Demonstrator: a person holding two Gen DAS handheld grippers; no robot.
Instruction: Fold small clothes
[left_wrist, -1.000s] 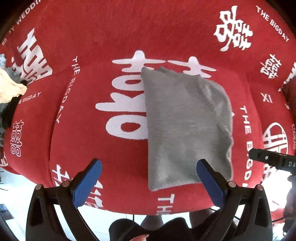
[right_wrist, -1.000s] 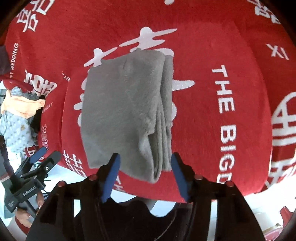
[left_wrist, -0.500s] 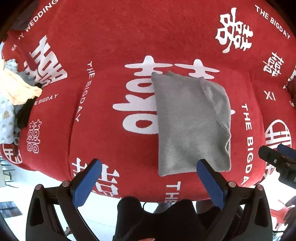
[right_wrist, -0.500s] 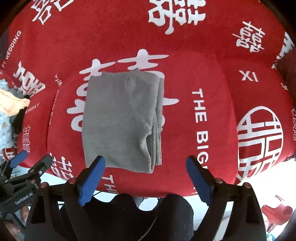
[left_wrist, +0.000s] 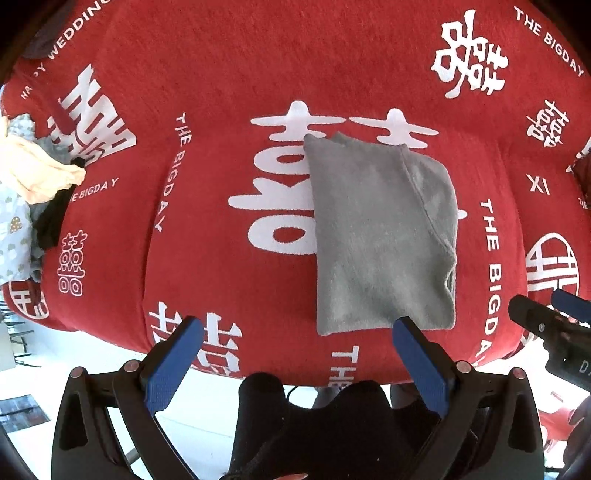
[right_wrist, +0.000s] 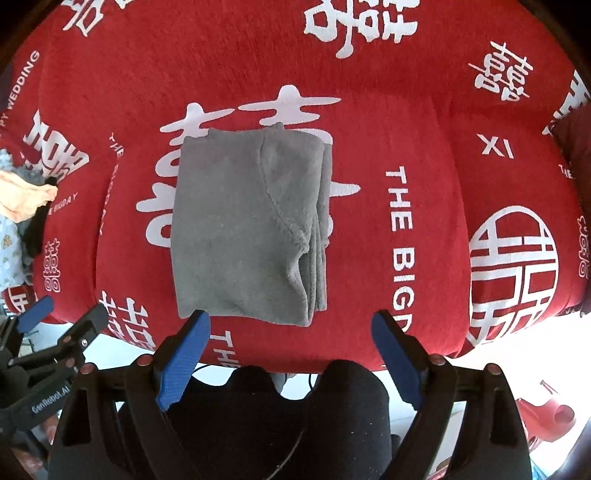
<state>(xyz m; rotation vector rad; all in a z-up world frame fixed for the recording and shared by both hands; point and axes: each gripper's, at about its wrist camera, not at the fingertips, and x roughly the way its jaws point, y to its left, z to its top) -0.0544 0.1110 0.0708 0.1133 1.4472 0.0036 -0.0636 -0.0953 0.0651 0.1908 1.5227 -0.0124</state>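
A grey fleece garment lies folded into a neat rectangle on the red sofa seat; it also shows in the right wrist view, with its layered edges on the right side. My left gripper is open and empty, held back over the seat's front edge, near the garment's near edge. My right gripper is open and empty, also drawn back just short of the garment's near edge. Each gripper shows at the edge of the other's view: the right one and the left one.
The red cover with white characters drapes the whole sofa. A pile of other small clothes, cream, black and pale blue, lies at the left end of the seat. A person's dark-trousered legs are below the grippers. White floor lies below the seat edge.
My right gripper opened from nearly shut on the garment's near edge, let it go and pulled back. My left gripper also pulled back. The garment stays folded on the seat.
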